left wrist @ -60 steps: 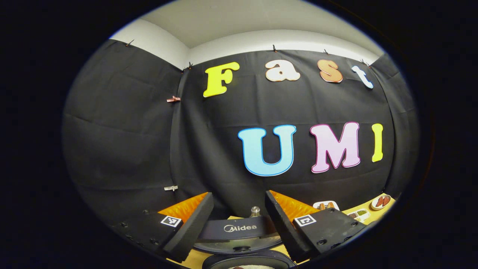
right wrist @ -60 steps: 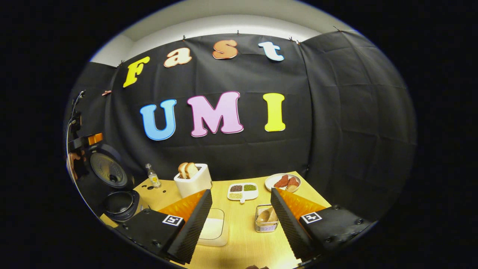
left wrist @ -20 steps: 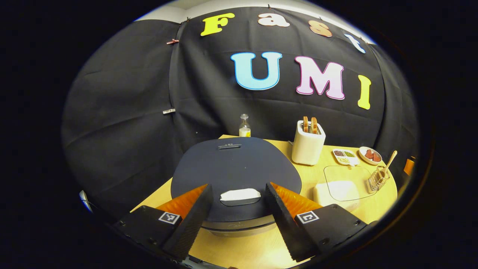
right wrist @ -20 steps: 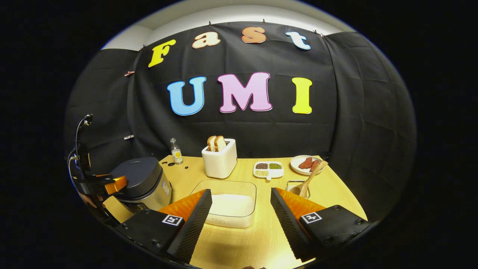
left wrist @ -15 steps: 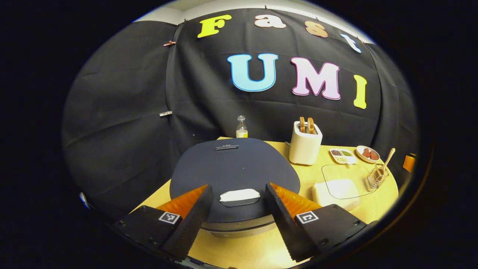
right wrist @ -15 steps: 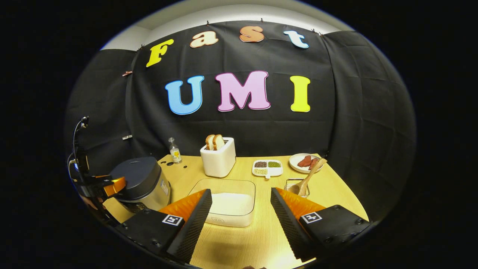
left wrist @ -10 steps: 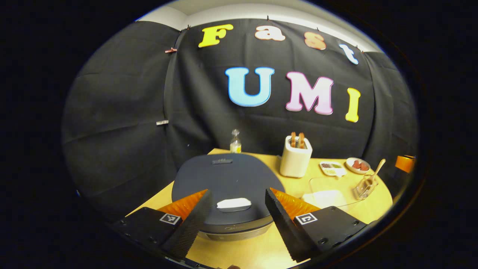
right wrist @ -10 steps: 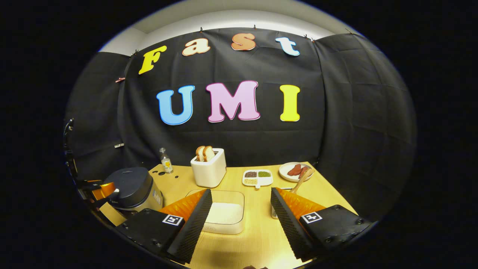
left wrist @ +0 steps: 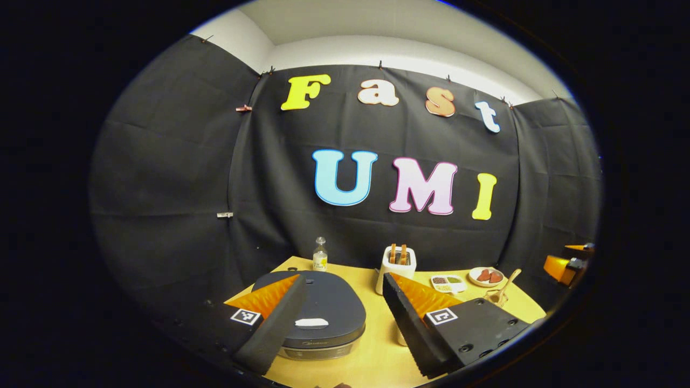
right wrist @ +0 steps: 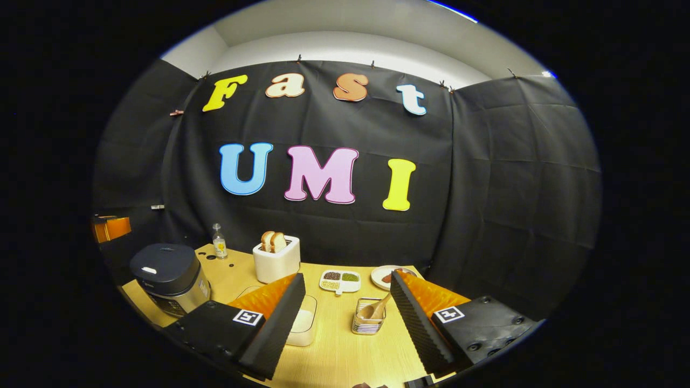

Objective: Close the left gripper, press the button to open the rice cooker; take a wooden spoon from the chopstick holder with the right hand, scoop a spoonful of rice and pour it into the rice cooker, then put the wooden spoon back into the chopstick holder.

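Both grippers are held back from the table (right wrist: 345, 355), above its near edge, neither touching anything. Left gripper (left wrist: 344, 277): jaws spread wide, nothing between them. Right gripper (right wrist: 347, 277): also wide apart, empty. Cooker (left wrist: 323, 302) sits straight ahead of and below the left gripper, lid down. Its pale button (left wrist: 311, 323) is on the near edge of the lid, between the two fingers in the left gripper view but nearer the left one. The left gripper is the nearer of the two to the cooker. From the right gripper view the cooker (right wrist: 164, 264) is far off to the left. The left gripper (right wrist: 110, 227) shows as a small patch above and beyond it. Holder (right wrist: 368, 323) stands on the table ahead of the right gripper, just inside its right finger. Spoon (right wrist: 374, 310) rests in the holder, bowl end down, and the handle leans up and to the right toward that finger. A grip on the handle would come from above, jaws across that slant. Rice box (right wrist: 304, 320) is beside the holder to the left, partly behind the right gripper's left finger, between holder and cooker. From the left gripper view the holder (left wrist: 493, 296) and spoon (left wrist: 506, 283) lie well to the right. The right gripper (left wrist: 566, 264) is beyond them at the edge. Judgement: lid down and spoon in the holder fit either a spoon yet to be drawn or one already returned. These pictures do not settle which.
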`<state>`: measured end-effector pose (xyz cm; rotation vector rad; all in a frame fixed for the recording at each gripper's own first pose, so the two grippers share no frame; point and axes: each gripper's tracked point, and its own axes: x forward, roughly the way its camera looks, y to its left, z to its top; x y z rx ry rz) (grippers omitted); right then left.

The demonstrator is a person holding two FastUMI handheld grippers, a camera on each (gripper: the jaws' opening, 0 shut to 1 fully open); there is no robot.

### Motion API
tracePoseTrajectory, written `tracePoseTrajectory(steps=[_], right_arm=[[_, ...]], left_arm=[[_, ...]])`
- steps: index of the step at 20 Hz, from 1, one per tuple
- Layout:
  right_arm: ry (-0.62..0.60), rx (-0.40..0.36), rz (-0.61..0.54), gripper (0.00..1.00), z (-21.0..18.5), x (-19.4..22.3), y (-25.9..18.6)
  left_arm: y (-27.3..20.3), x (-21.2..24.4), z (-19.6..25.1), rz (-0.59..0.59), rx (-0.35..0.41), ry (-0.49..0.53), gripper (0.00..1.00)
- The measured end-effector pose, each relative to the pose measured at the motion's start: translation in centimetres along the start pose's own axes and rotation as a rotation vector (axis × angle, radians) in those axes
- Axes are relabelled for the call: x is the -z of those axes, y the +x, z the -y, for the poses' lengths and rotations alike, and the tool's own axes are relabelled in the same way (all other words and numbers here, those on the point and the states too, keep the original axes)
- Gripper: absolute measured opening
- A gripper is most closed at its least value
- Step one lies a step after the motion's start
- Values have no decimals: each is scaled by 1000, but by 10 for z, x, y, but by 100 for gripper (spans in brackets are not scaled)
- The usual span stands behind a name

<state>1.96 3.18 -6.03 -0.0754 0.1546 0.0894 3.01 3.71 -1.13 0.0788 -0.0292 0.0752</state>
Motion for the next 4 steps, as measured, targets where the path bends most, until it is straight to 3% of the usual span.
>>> tracePoseTrajectory(steps=[4], right_arm=[[-11,27,33,99,-1,-4,-8]], left_arm=[[-10,1,19,-5,44,16,95]])
